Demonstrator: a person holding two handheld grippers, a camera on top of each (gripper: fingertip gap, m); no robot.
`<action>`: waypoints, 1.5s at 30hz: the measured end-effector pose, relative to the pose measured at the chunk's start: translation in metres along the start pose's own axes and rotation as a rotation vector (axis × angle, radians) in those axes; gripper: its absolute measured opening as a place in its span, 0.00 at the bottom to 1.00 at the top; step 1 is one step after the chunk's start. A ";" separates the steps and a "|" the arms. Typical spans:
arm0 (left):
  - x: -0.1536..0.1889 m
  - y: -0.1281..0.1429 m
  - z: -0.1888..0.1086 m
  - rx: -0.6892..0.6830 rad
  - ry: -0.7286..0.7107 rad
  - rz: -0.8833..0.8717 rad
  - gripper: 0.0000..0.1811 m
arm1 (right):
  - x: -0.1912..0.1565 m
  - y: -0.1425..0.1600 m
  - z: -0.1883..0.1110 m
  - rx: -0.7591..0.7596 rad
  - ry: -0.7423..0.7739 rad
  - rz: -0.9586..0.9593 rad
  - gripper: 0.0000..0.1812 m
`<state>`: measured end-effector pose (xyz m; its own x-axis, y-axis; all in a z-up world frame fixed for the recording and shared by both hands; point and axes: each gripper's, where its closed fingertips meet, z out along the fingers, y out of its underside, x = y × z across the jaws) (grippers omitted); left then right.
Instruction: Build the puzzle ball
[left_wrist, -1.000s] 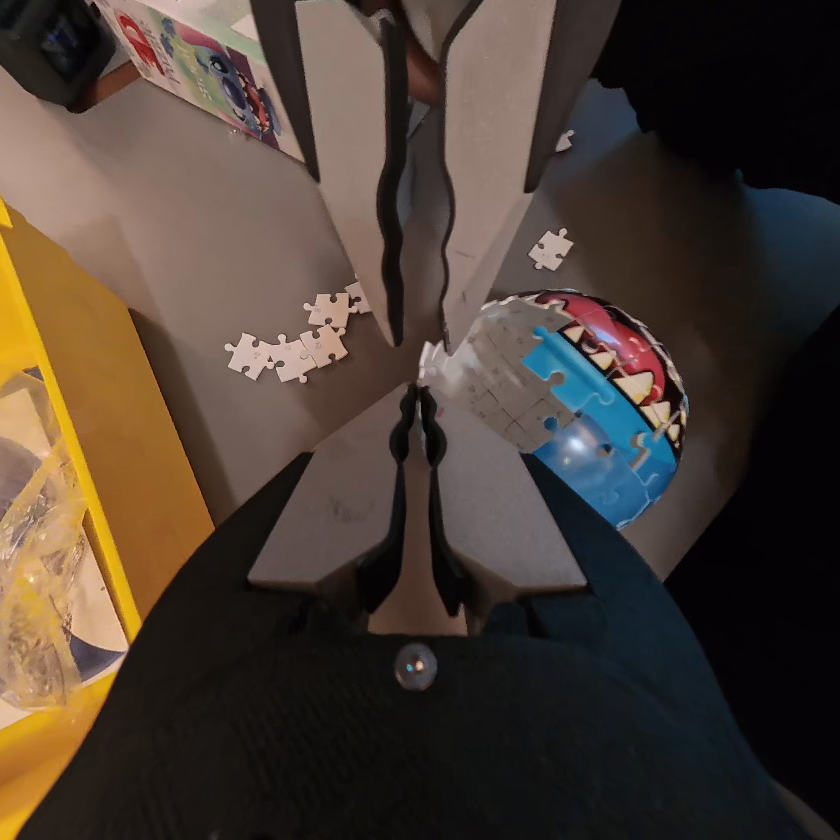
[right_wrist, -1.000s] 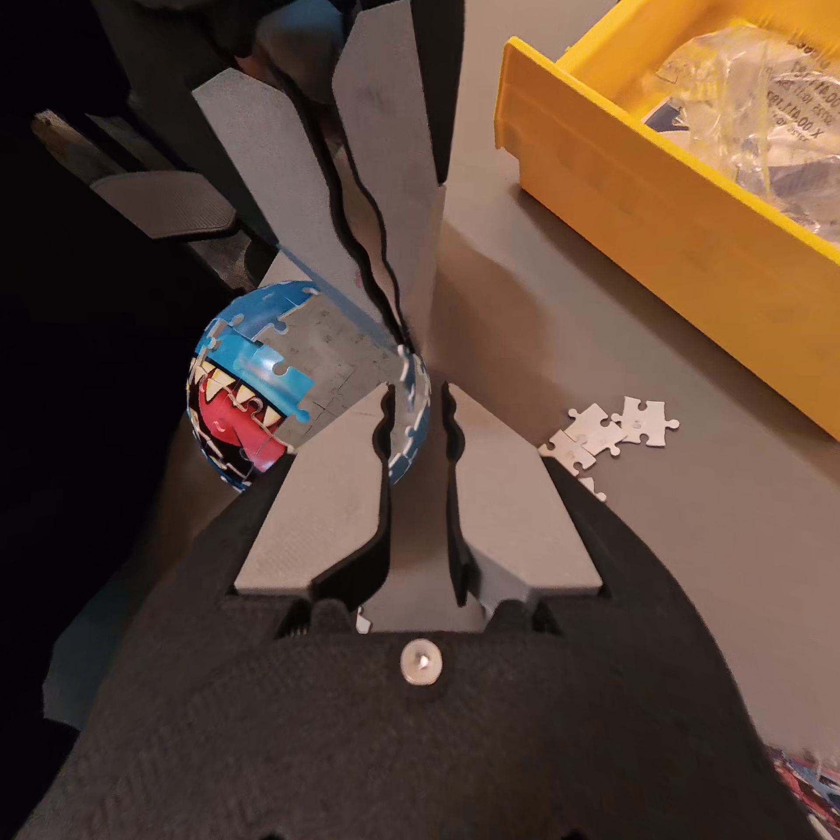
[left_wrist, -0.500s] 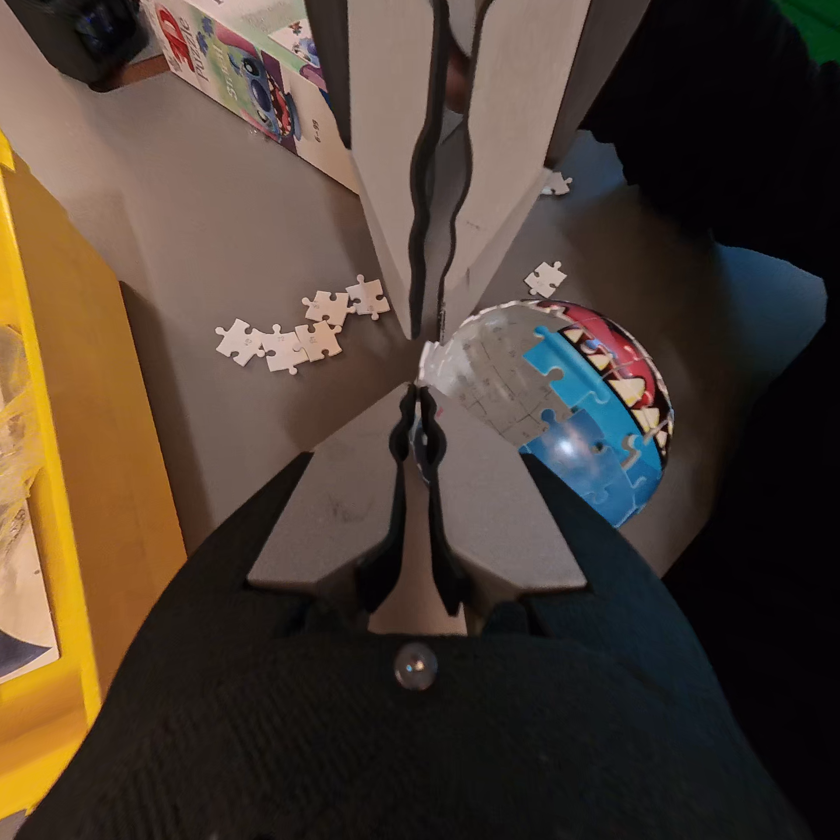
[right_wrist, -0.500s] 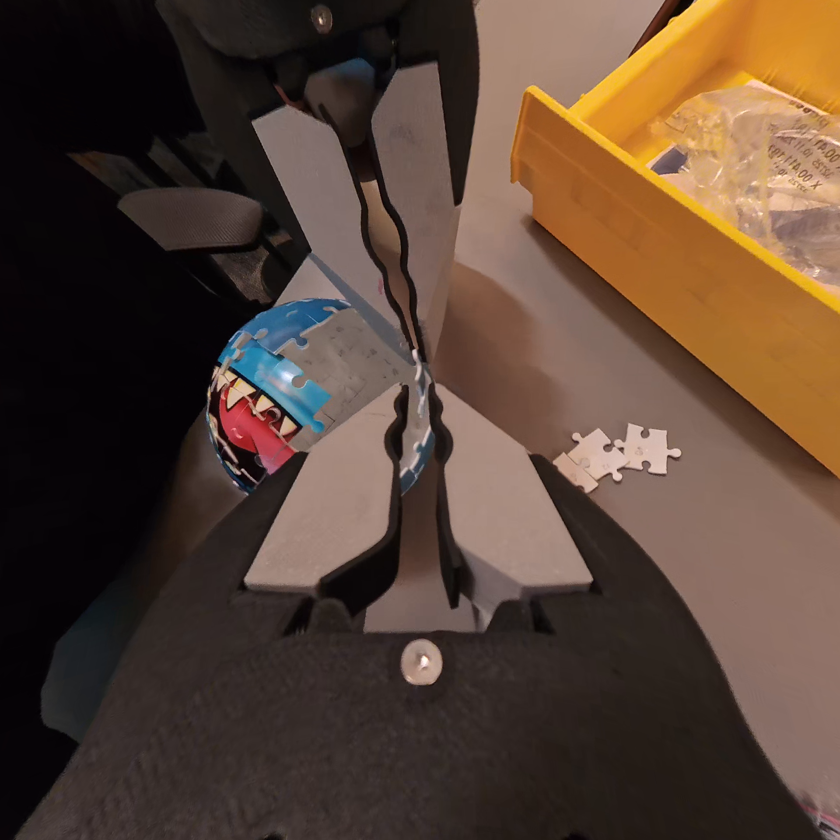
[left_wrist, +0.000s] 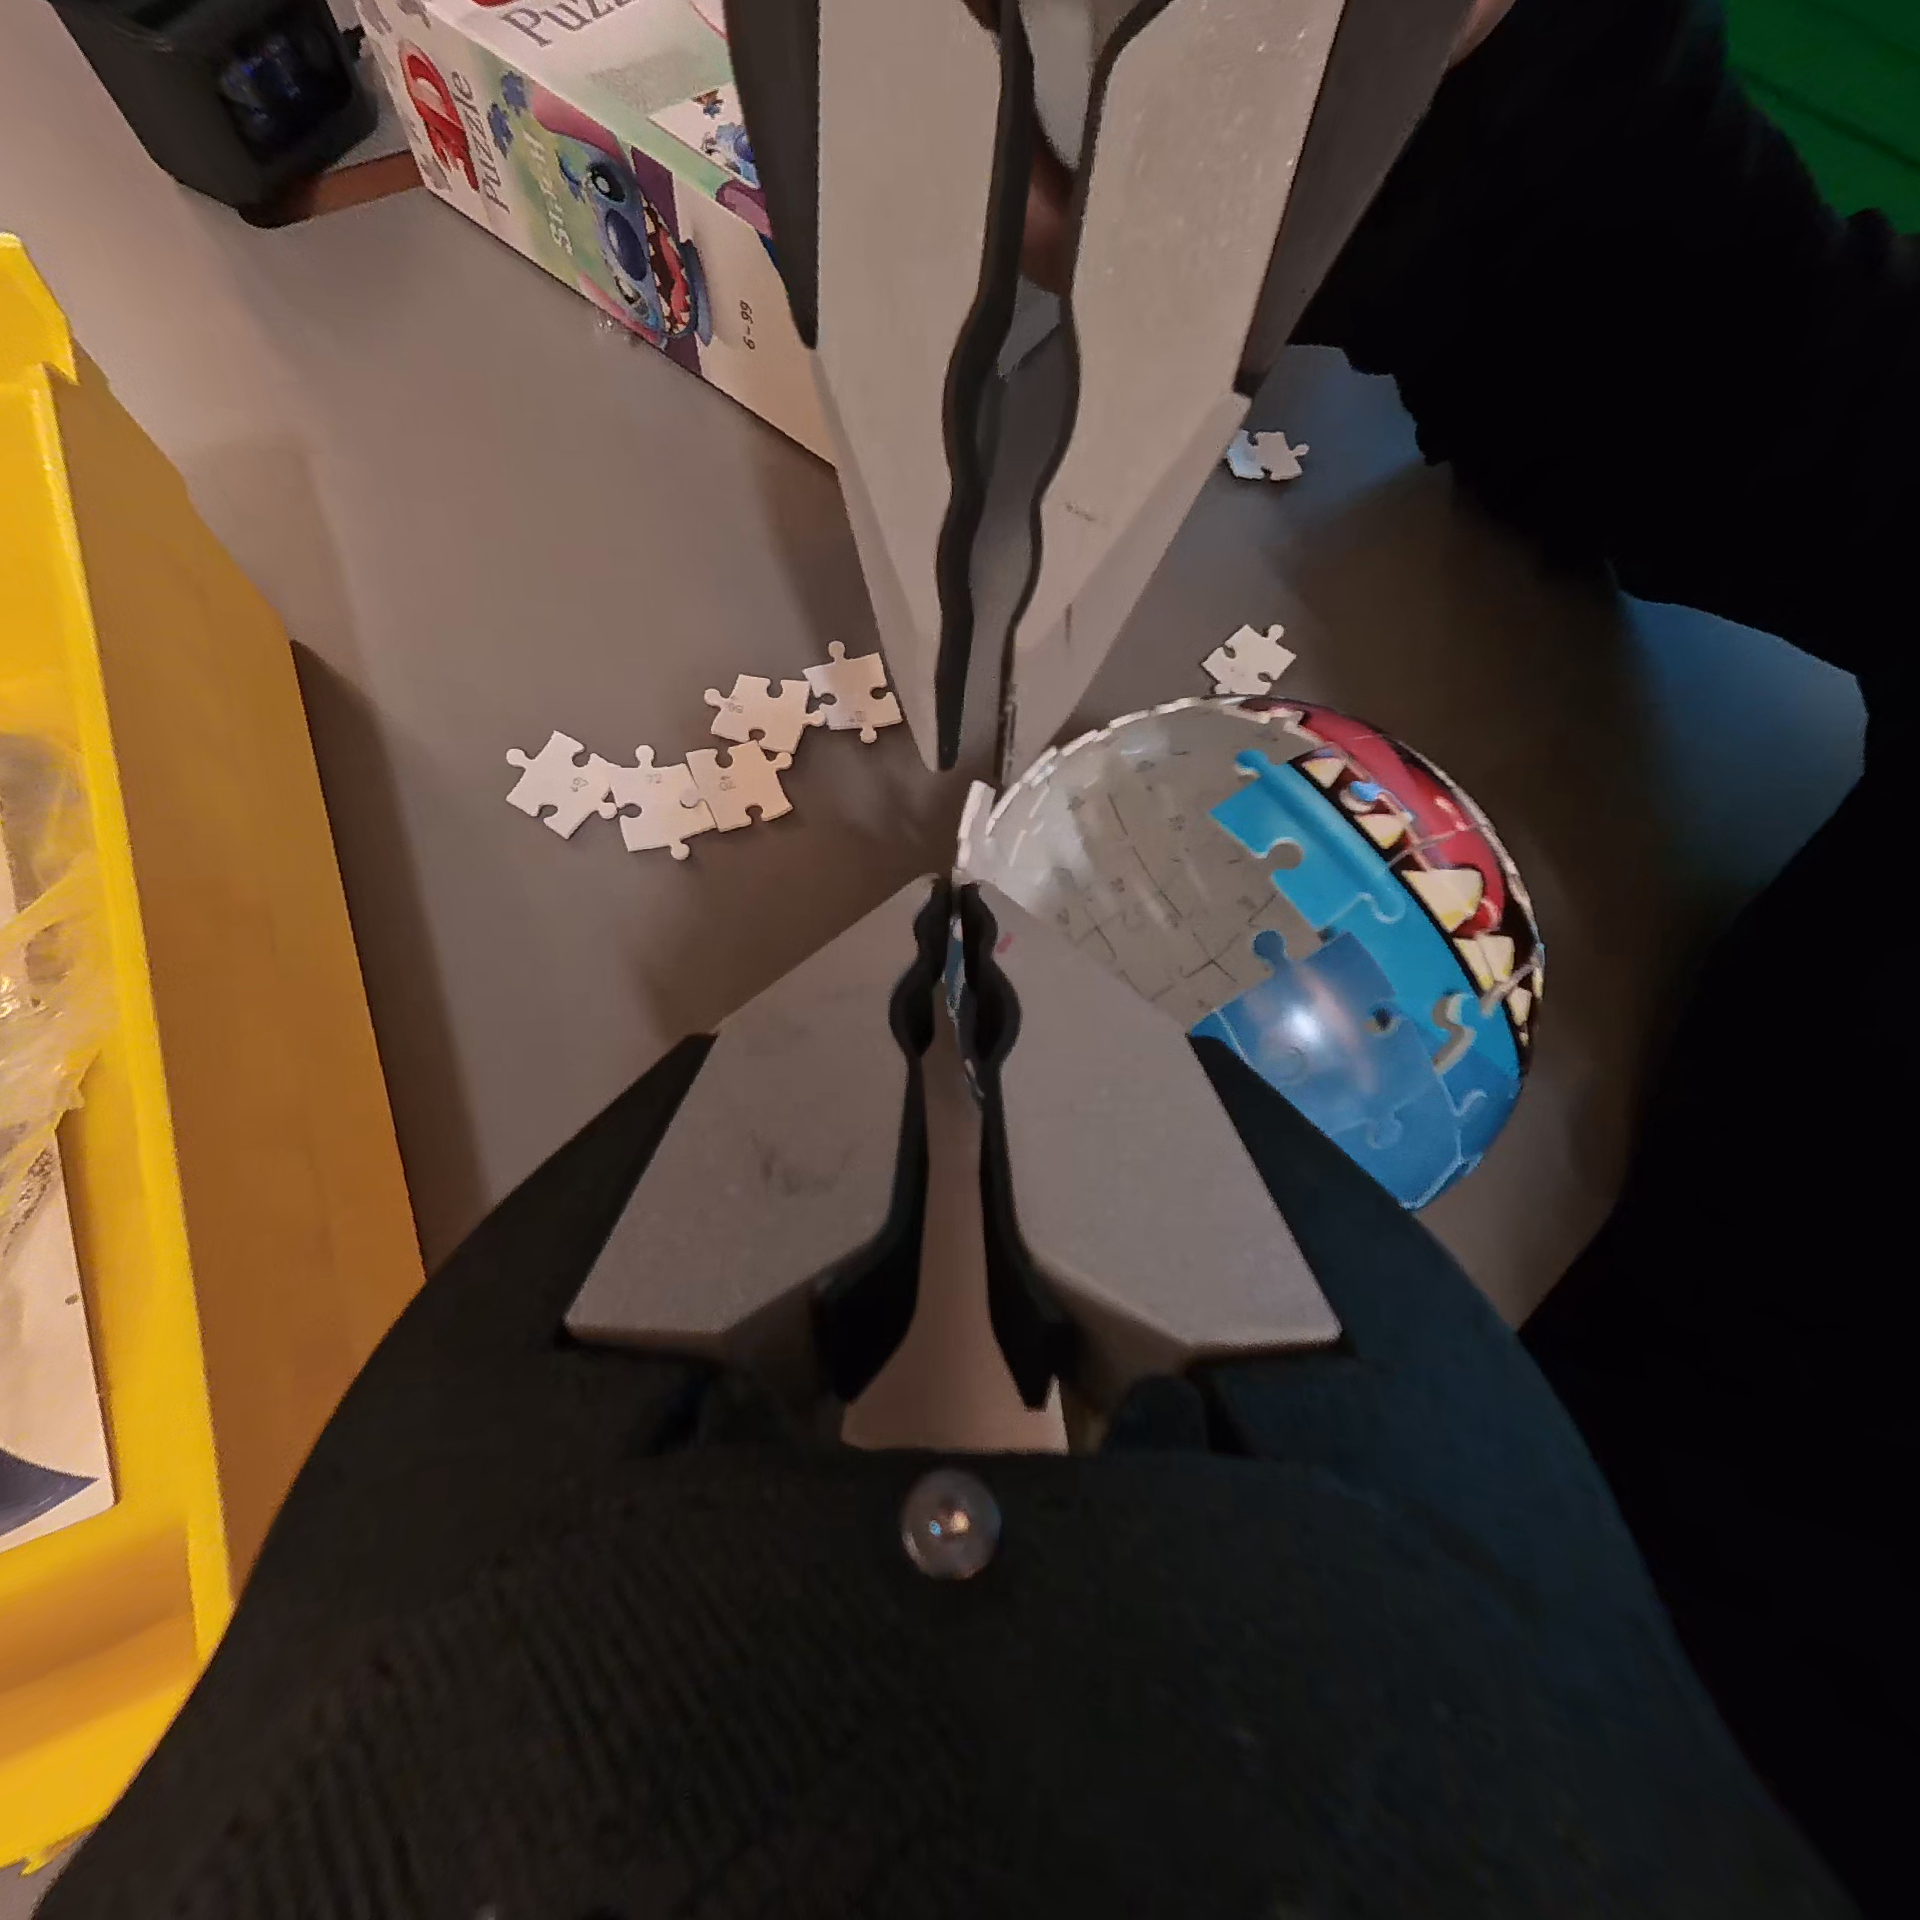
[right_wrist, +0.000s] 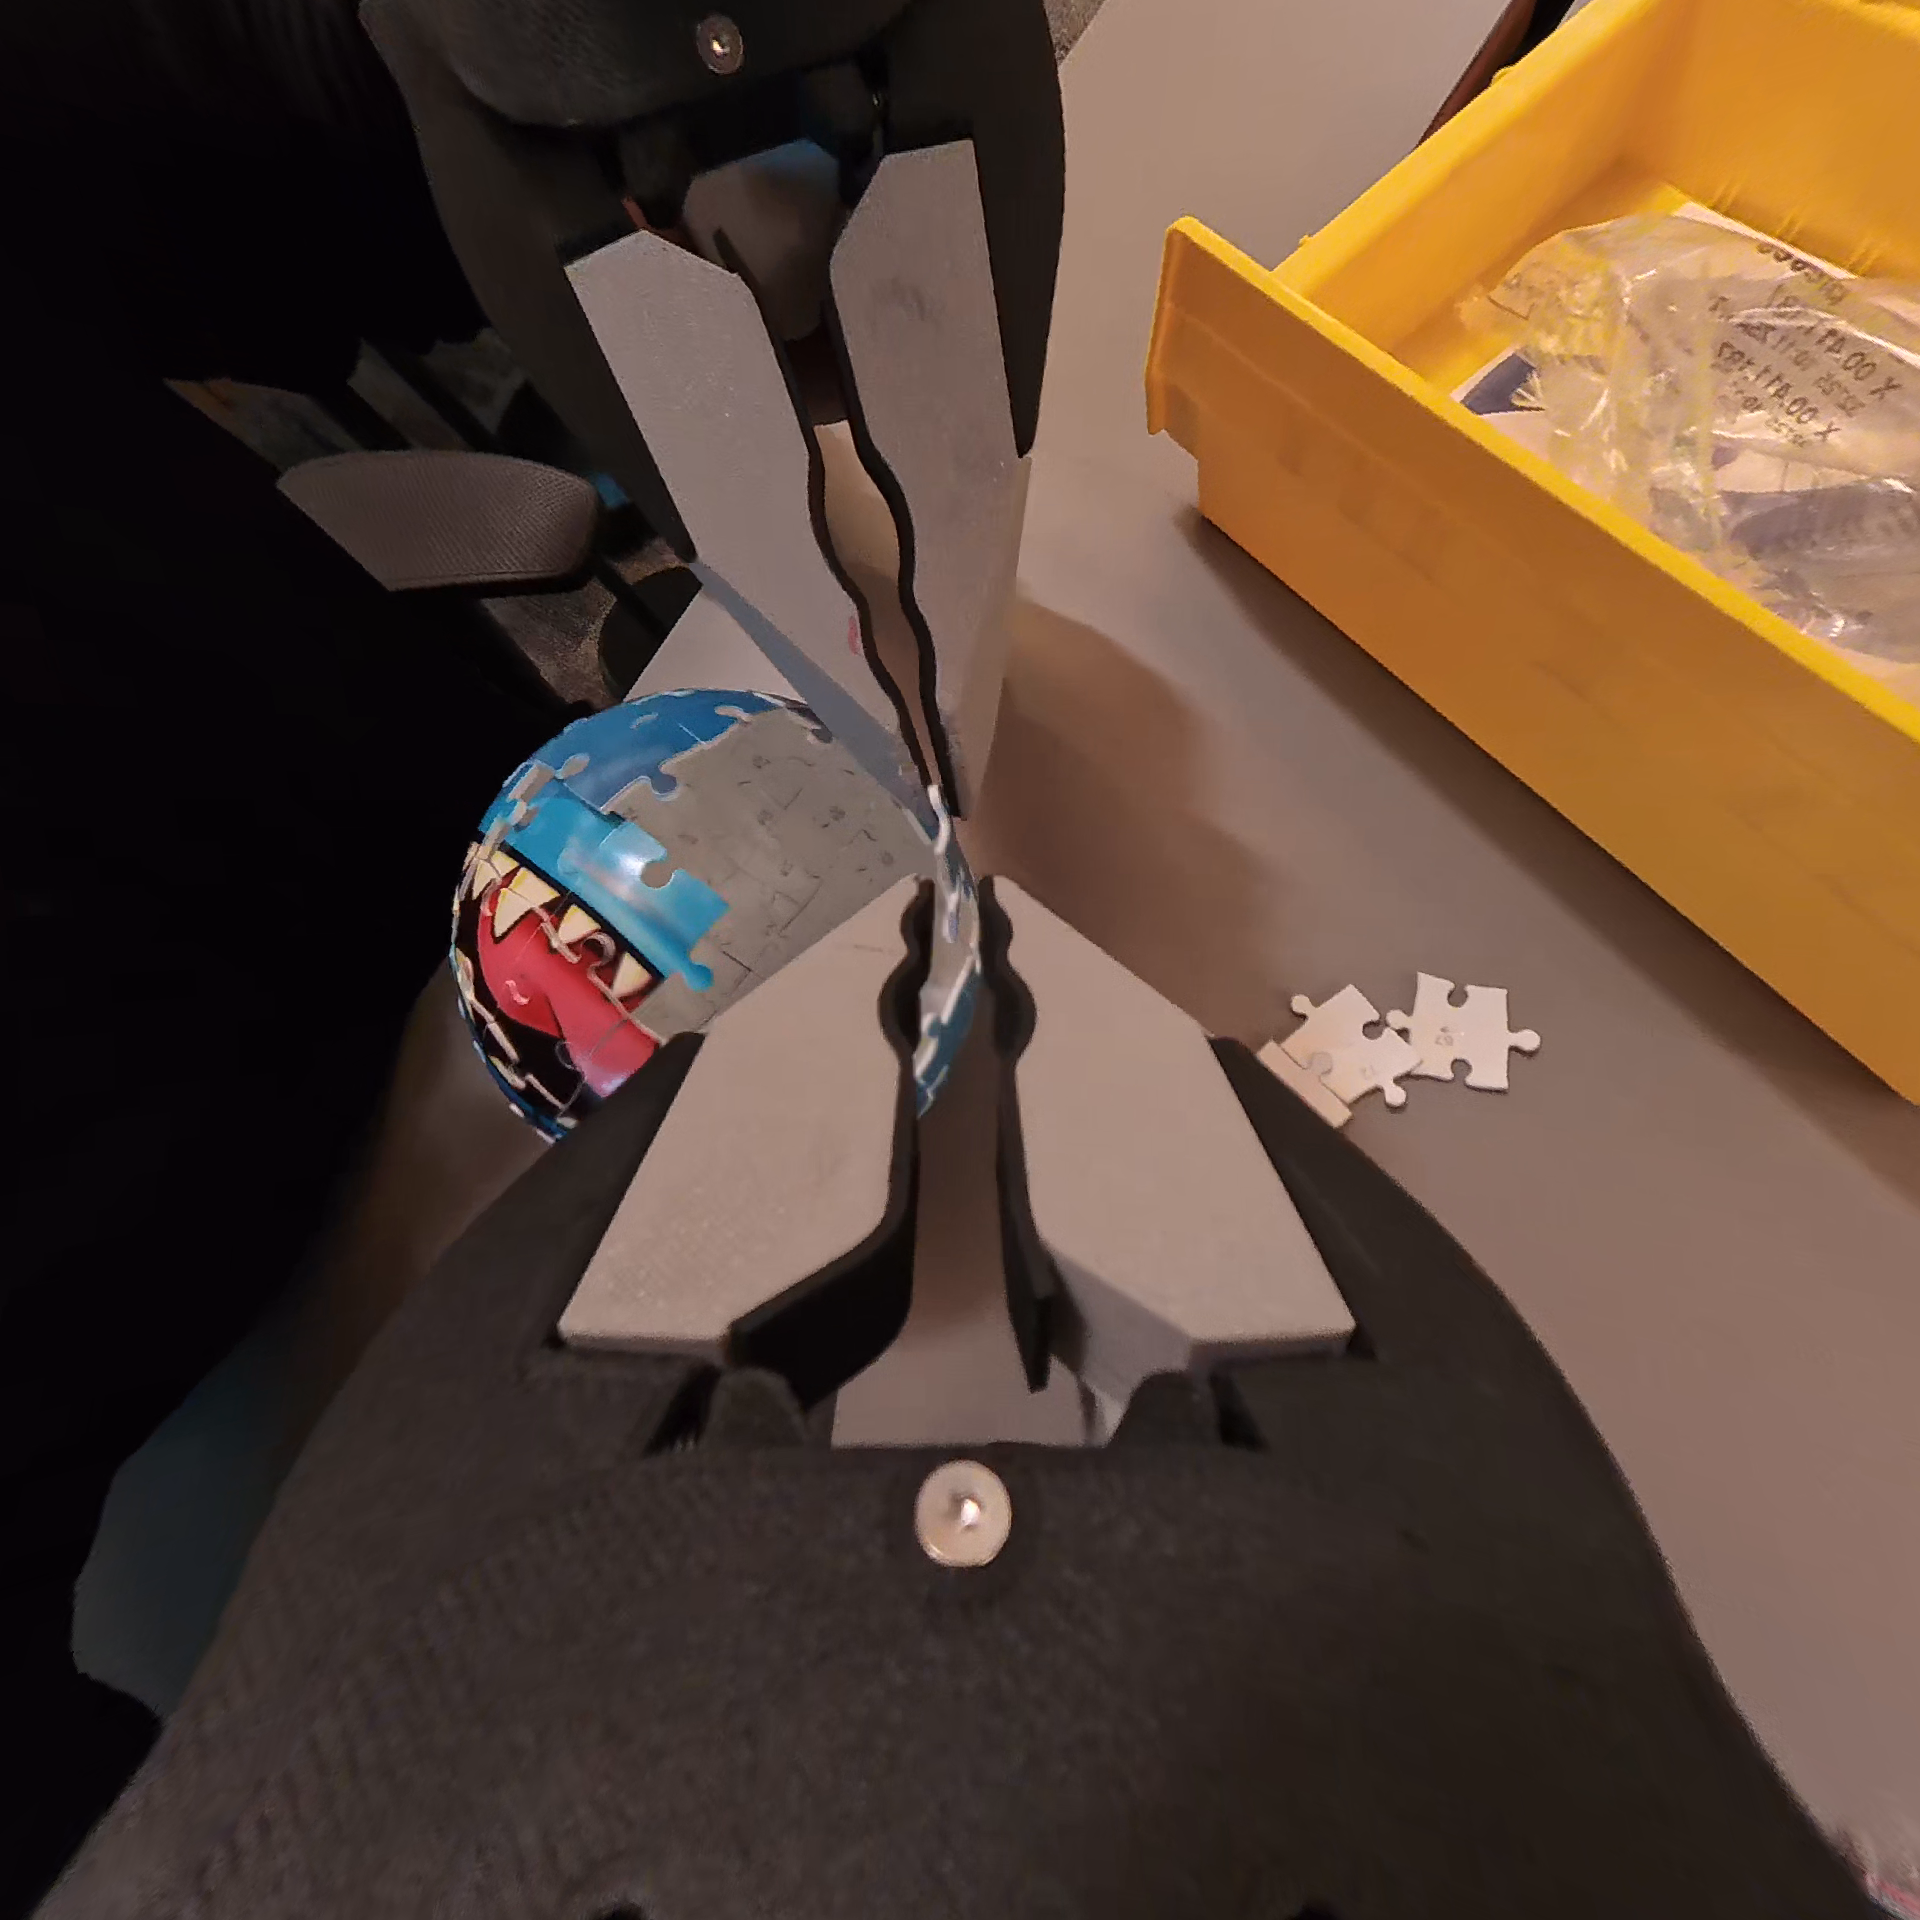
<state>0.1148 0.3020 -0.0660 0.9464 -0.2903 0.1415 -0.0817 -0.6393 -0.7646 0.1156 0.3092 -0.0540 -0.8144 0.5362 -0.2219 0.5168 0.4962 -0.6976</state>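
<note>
Here the left tool (left_wrist: 957, 894) and right tool (right_wrist: 951, 894), both nearly closed, pinch the open rim of the half-built puzzle ball (left_wrist: 1288, 935) from opposite sides, apparently steadying it above the table (left_wrist: 520, 499), loose pieces (left_wrist: 696, 774) waiting beyond.

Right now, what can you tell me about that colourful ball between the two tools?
The puzzle ball is a half-built hollow shell of curved, glossy, plastic-looking interlocking pieces. Outside it is blue with a red mouth and pale pointed teeth; the grey numbered inside shows through the open part. It hangs over the grey table's edge, held at its open rim: the left gripper has its jaws closed on the rim, and the right gripper has its jaws around it close by.
</note>
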 end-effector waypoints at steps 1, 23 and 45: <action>0.000 0.000 0.001 -0.001 0.002 0.000 0.00 | -0.001 -0.001 0.001 0.004 -0.007 -0.003 0.03; 0.006 -0.006 0.000 -0.043 0.021 0.045 0.05 | -0.008 0.000 0.002 -0.044 0.052 -0.114 0.00; 0.010 -0.005 0.001 -0.082 0.025 0.077 0.02 | -0.009 0.004 0.003 -0.083 0.080 -0.146 0.00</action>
<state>0.1254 0.3027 -0.0616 0.9284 -0.3577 0.1006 -0.1803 -0.6704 -0.7198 0.1241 0.3044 -0.0575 -0.8604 0.5053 -0.0657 0.4177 0.6256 -0.6589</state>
